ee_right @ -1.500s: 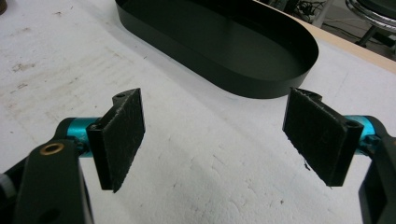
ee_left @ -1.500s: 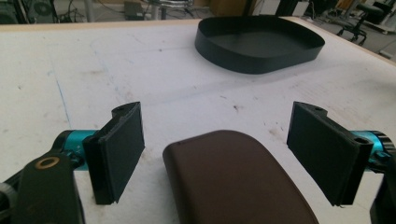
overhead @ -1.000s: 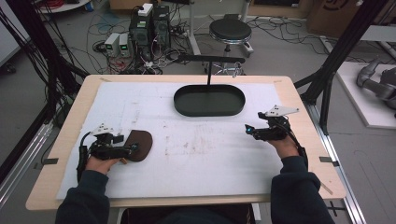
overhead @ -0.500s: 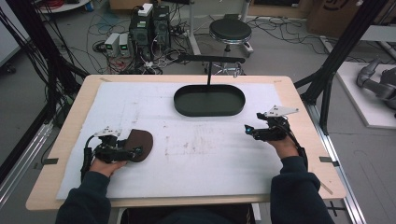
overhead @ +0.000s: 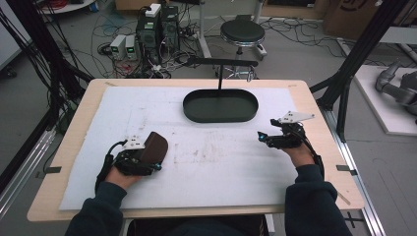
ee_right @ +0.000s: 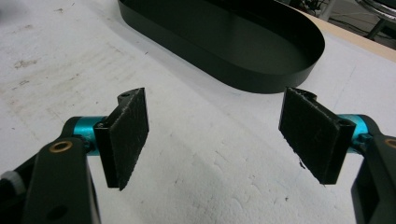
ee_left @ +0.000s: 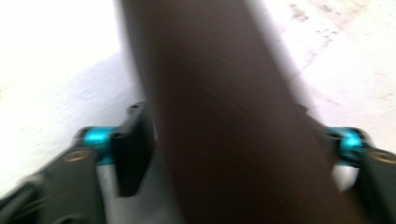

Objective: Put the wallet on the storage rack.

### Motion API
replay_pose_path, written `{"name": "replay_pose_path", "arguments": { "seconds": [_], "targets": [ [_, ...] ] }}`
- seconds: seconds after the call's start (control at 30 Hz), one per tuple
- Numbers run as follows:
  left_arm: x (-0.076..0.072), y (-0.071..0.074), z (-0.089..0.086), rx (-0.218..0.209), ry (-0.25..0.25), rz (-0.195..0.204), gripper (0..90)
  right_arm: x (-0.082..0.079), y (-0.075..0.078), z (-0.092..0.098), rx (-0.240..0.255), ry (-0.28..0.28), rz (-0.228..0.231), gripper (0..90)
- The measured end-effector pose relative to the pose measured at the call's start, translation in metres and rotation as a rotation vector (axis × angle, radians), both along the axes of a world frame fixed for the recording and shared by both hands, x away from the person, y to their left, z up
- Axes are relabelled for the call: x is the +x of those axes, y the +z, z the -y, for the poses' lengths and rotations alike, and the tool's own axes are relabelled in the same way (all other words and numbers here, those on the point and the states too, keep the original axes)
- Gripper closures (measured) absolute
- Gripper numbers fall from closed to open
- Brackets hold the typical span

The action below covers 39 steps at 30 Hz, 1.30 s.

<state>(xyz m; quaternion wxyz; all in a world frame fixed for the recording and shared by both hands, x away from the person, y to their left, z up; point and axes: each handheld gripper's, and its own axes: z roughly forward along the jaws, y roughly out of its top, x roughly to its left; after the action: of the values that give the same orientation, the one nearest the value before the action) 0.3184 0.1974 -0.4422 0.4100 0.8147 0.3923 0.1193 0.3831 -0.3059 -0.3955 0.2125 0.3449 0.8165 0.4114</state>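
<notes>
Pinching the brown pouch [overhead: 152,146] between my left fingers [overhead: 147,160], I judge it light, soft and smooth — best held at its near edge, where it now sits. My right fingers [ee_right: 219,140] stand spread and empty, the black oval tray [ee_right: 299,70] just beyond them. White foam sheet [overhead: 216,162] covers the desk [overhead: 74,142] — cables and a stool [overhead: 242,33] behind.
</notes>
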Motion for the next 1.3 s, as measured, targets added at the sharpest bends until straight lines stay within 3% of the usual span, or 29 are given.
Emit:
{"name": "replay_pose_path", "arguments": {
  "seconds": [0.23,0.3,0.47,0.6,0.9,1.07,1.2,1.3],
  "targets": [
    [0.002,0.004,-0.011,-0.093,0.052,0.027,39.1,0.0,-0.001,0.0,-0.002,0.001,-0.004,24.6],
    [0.001,0.005,-0.013,-0.119,0.045,0.034,45.8,0.0,-0.001,0.0,-0.003,0.001,-0.006,24.6],
    [0.001,0.007,-0.014,-0.128,0.033,0.036,50.5,0.001,-0.001,0.0,-0.006,0.002,-0.006,24.6],
    [-0.001,0.013,-0.016,-0.135,0.02,0.078,62.9,0.0,-0.001,0.0,-0.007,0.001,-0.008,24.6],
    [0.0,0.026,-0.013,-0.198,0.019,0.152,64.0,0.0,-0.001,0.001,0.0,-0.003,-0.007,24.6],
    [0.012,0.039,-0.002,-0.229,0.014,0.19,64.0,0.001,0.0,0.004,0.012,-0.01,-0.008,24.6],
    [0.031,0.05,0.012,-0.268,0.015,0.202,64.0,0.001,0.001,0.006,0.024,-0.013,-0.004,24.6],
    [0.047,0.062,0.027,-0.264,-0.008,0.219,64.0,0.002,0.0,0.006,0.024,-0.012,-0.006,24.6]
  ]
}}
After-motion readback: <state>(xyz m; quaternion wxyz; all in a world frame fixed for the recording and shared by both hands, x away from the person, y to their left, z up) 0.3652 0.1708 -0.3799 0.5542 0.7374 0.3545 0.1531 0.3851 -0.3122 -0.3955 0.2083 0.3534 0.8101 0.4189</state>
